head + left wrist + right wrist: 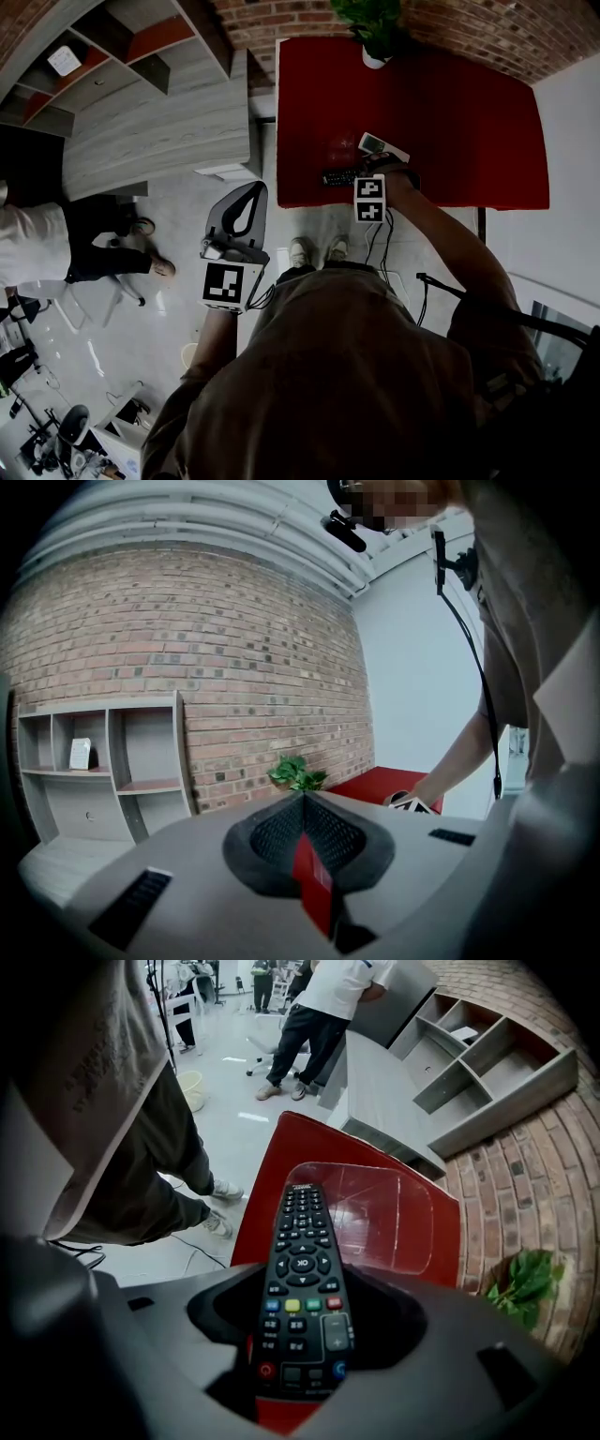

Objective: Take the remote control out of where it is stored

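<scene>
A black remote control (339,175) (302,1279) lies near the front edge of the red table (450,112), its far end over a clear plastic tray (380,1213). My right gripper (371,171) (302,1330) points steeply down over the remote's near end. Its jaws stand on either side of the remote, and a dark gap shows at each side. My left gripper (253,195) (302,803) is held level over the floor to the left of the table. Its jaws are shut with nothing in them.
A white object (382,145) lies just beyond the right gripper. A potted plant (375,28) stands at the table's far edge against the brick wall. A grey shelf unit (141,94) is at the left. A person (56,244) stands on the floor nearby.
</scene>
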### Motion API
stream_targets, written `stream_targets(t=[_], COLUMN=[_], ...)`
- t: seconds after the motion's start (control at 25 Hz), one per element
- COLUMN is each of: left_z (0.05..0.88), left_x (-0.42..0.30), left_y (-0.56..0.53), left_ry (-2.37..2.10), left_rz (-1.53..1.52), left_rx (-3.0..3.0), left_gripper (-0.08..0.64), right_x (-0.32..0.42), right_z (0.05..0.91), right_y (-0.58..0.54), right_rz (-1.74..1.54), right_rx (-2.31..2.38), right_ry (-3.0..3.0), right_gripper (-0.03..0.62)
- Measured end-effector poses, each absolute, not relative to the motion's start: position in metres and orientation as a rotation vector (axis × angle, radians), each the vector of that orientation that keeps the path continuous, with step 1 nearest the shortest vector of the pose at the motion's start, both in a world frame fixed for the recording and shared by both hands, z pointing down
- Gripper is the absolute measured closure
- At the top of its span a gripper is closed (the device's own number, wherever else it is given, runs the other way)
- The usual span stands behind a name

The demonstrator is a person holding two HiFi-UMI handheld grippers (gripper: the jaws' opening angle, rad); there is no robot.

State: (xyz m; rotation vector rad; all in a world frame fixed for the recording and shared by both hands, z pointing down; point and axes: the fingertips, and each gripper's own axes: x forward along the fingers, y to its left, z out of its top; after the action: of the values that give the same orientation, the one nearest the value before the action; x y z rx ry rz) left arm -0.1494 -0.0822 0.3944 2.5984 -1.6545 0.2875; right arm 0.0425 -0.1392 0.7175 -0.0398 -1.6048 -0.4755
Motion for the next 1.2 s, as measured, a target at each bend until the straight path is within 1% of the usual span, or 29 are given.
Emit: stream_targets(t=[0.8,1.2], left_z=[0.403,0.402], left_x=[-0.149,-0.146], left_y=[-0.081,-0.081], left_ry=[-1.645,-1.633], left_rz=[0.327,0.340], left_rx=[2.589,2.604], left_gripper=[0.551,0.551], right_x=[0.041,0.042], right_z=[0.715,0.698], right_y=[-0.140,-0.138], right_rz=[-0.474,-0.480], right_rx=[-0.046,-0.030], right_ry=[-1.585,-1.611], right_gripper=[0.344,0.344])
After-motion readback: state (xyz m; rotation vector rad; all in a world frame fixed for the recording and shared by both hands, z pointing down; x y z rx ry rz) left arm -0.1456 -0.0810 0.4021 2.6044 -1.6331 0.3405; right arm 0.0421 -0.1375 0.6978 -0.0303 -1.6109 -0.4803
